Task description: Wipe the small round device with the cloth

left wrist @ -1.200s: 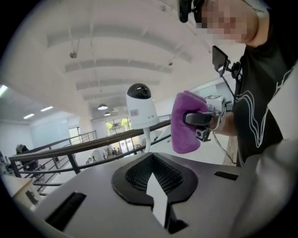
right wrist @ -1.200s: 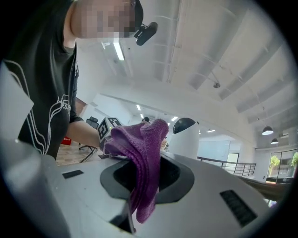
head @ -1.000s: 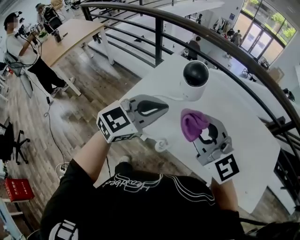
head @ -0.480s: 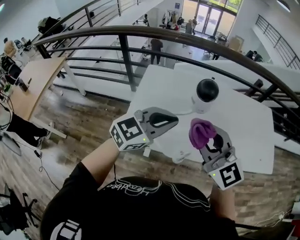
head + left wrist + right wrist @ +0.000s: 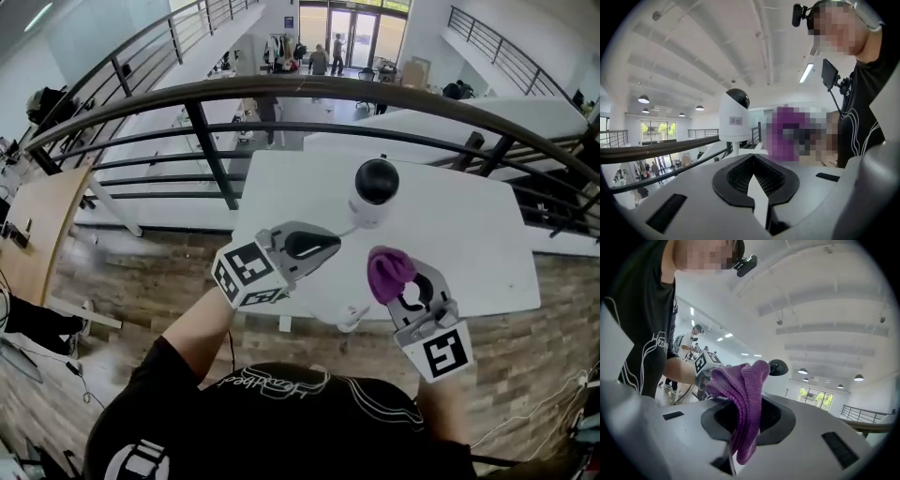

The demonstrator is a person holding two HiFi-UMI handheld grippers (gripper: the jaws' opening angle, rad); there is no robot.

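One small round device (image 5: 375, 187), white with a black dome, is seen standing on the single white table (image 5: 469, 225), apart from both of the two grippers. The left gripper (image 5: 328, 245) is shown with its jaws pressed together on nothing, while the one purple cloth (image 5: 388, 270) is pinched in the right gripper (image 5: 403, 283). In the right gripper view the device is largely hidden behind the cloth, with only its dome shown, and in the left gripper view the cloth is blurred over.

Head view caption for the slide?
Right hand-held gripper holds purple cloth near small round device on white table; left hand-held gripper shut, empty.
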